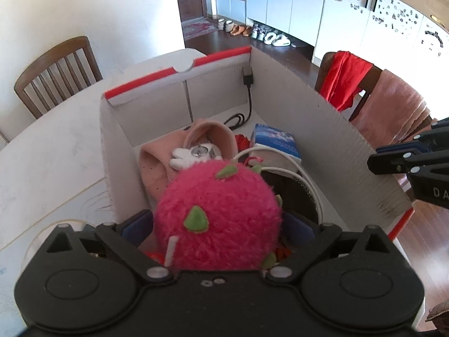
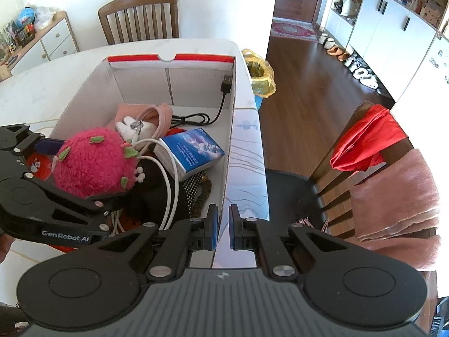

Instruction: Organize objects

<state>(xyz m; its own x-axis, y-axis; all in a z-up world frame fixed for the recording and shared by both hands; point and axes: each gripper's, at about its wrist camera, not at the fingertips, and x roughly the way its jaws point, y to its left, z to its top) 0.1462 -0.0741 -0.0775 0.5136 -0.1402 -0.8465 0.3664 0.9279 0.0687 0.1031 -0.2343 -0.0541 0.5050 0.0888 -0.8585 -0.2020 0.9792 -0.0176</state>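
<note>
Cardboard box (image 2: 241,140) with red-trimmed flaps sits on white table (image 1: 42,146), filled with mixed items; pink plush ball (image 1: 219,216) with green felt spikes lies on top of the pile at the near end of the box, between the blue pads of the left gripper (image 1: 217,224); jaws spread wide, and whether the pads touch the fur cannot be told; from the right wrist view the same ball (image 2: 94,163) sits inside the left wall of the box with the left gripper (image 2: 84,168) around it; right gripper (image 2: 223,231) is pinched onto the box's right wall, pads either side of the cardboard edge; beyond the ball, pink fabric piece (image 1: 157,165), small white plush (image 1: 182,157), blue-and-white packet (image 1: 276,143), white cable (image 1: 294,174) and black USB cable (image 2: 221,95) lie inside the box
</note>
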